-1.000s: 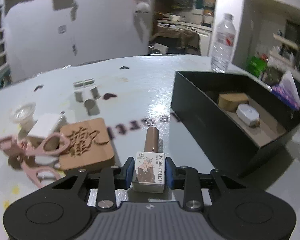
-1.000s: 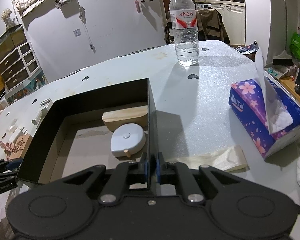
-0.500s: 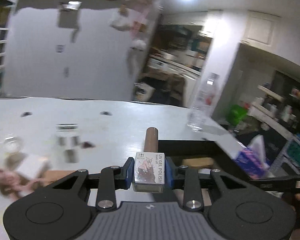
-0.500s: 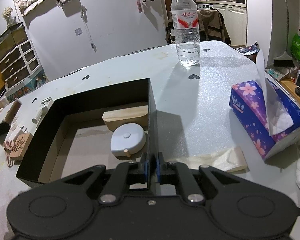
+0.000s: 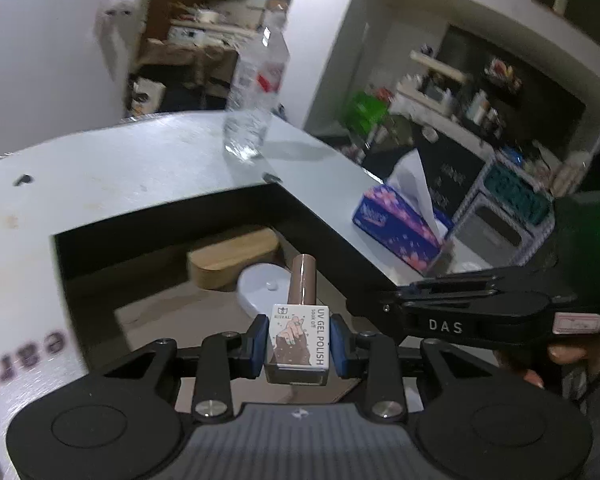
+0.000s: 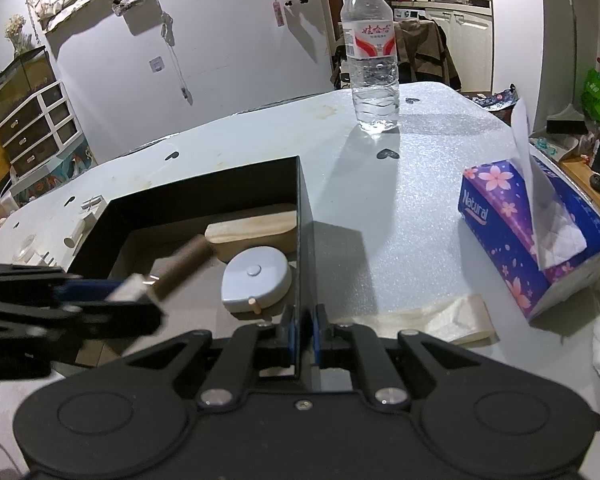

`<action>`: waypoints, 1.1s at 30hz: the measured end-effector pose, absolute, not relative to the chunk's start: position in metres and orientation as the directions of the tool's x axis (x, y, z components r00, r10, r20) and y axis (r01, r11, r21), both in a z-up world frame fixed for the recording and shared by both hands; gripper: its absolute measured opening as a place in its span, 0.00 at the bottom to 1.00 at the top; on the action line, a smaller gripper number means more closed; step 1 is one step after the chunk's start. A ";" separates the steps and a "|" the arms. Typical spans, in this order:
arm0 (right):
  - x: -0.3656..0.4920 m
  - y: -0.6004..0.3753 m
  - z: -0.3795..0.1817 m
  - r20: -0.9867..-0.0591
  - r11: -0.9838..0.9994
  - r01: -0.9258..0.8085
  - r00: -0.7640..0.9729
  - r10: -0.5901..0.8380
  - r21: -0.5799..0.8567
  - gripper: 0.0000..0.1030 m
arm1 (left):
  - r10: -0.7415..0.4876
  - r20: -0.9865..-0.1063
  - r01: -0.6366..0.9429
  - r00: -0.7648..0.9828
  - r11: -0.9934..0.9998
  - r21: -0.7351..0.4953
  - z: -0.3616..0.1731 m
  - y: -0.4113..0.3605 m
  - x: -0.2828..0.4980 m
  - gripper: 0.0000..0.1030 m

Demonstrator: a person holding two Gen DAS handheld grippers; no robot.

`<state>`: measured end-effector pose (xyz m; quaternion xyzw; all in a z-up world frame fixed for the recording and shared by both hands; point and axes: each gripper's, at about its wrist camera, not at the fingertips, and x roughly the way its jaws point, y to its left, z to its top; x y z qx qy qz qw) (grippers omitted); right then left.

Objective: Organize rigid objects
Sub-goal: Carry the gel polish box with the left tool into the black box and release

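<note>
Fingers (image 5: 256, 340) grip polish bottle (image 5: 300, 336) (above box (image 6: 204, 196)).

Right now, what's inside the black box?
Inside the black box lie a wooden block and a pale blue oval case. The left gripper holds a gel polish bottle above the floor, hiding part of it.

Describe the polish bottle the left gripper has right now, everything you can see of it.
The polish bottle is a small square bottle with a white label reading UV GEL POLISH, a printed hand on it, and a long brown cylindrical cap pointing forward. It lies level, clamped at its sides between the left gripper blue pads. It hangs over the open black box, above the floor near the white oval case, touching nothing else. The right wrist view shows it blurred.
</note>
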<state>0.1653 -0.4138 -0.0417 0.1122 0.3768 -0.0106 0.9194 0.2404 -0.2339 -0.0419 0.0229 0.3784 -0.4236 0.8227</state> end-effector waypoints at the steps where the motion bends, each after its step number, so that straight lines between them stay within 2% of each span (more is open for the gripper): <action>1: 0.165 -0.414 -0.042 -0.695 0.975 0.104 0.716 0.065 0.198 0.09 | -0.675 -0.652 0.714 0.344 0.640 -0.285 -0.045 -0.239 0.243 0.32; 15: 0.164 -0.414 -0.042 -0.693 0.972 0.108 0.717 0.069 0.208 0.09 | -0.654 -0.708 0.720 0.267 0.624 -0.305 -0.064 -0.265 0.255 0.33; 17: 0.164 -0.415 -0.042 -0.694 0.972 0.108 0.717 0.069 0.208 0.09 | -0.652 -0.714 0.698 0.254 0.635 -0.332 -0.066 -0.265 0.259 0.37; 19: 0.164 -0.415 -0.042 -0.694 0.972 0.109 0.716 0.068 0.207 0.09 | -0.666 -0.704 0.686 0.246 0.633 -0.359 -0.065 -0.262 0.260 0.53; 21: 0.165 -0.415 -0.042 -0.696 0.972 0.110 0.715 0.068 0.207 0.09 | -0.663 -0.702 0.684 0.259 0.640 -0.351 -0.063 -0.259 0.260 0.59; 26: 0.165 -0.415 -0.043 -0.698 0.972 0.112 0.713 0.066 0.206 0.09 | -0.670 -0.693 0.698 0.267 0.630 -0.340 -0.057 -0.256 0.255 0.66; 30: 0.166 -0.414 -0.043 -0.700 0.973 0.113 0.712 0.063 0.203 0.09 | -0.670 -0.682 0.717 0.291 0.625 -0.308 -0.049 -0.252 0.250 0.75; 33: 0.167 -0.413 -0.043 -0.700 0.972 0.115 0.711 0.062 0.204 0.09 | -0.666 -0.679 0.731 0.309 0.623 -0.278 -0.044 -0.250 0.246 0.77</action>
